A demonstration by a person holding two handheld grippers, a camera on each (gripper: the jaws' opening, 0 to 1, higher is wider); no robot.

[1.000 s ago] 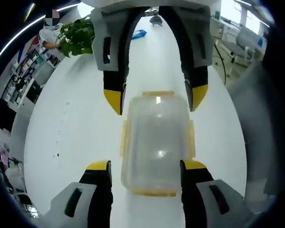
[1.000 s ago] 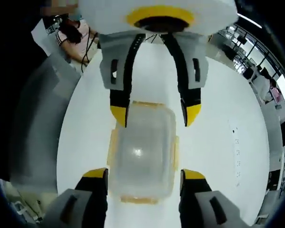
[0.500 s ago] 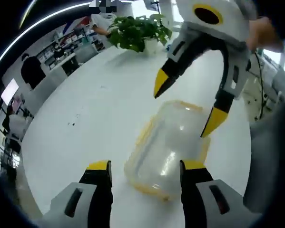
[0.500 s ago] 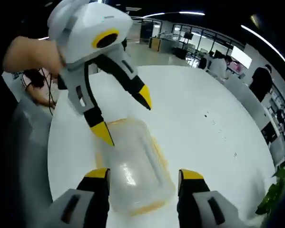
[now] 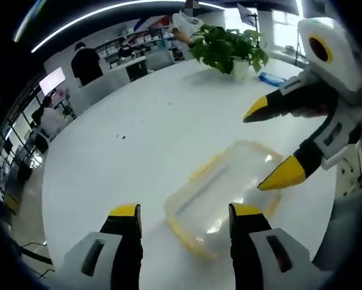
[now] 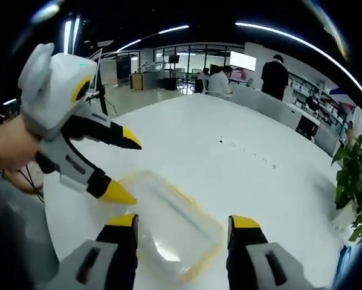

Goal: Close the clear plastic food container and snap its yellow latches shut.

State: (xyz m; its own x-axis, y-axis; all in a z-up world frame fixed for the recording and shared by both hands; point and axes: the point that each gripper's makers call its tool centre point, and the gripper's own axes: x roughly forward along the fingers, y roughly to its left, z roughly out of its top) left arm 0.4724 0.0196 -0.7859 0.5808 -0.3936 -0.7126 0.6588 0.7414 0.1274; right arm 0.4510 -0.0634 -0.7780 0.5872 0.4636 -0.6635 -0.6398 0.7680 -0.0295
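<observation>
Clear plastic rectangular food container with yellow latches (image 5: 229,196) lies on the white round surface (image 5: 132,139) just ahead of the left claw (image 5: 184,212), whose jaws stand apart and bare, with a green potted plant (image 5: 229,48) far beyond. From the right gripper view, the right claw (image 6: 182,222) likewise hangs spread and bare above the container's near end, while the other claw reaches in from the left with one yellow tip at the container's far rim.

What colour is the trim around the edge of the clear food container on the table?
Yellow; the container shows its rim best in the left gripper view.
</observation>
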